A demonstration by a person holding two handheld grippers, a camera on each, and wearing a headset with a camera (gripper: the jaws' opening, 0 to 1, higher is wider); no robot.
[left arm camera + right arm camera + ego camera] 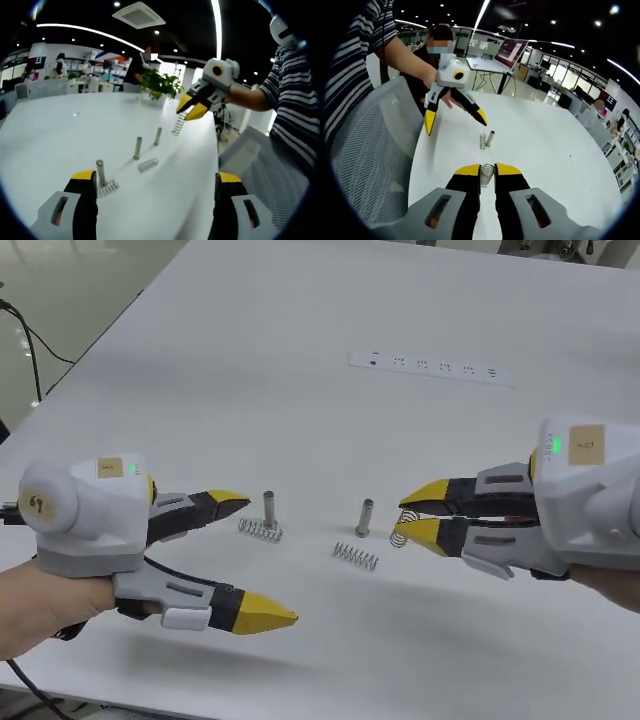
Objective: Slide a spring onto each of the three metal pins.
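Clamping a spring (400,531) in its jaws, the right gripper (406,516) hovers near a pin (365,517); left gripper (272,560) jaws apart, empty.

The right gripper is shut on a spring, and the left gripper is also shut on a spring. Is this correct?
Not quite. The right gripper is shut on a spring, but the left gripper is open and holds nothing, as the head view shows.
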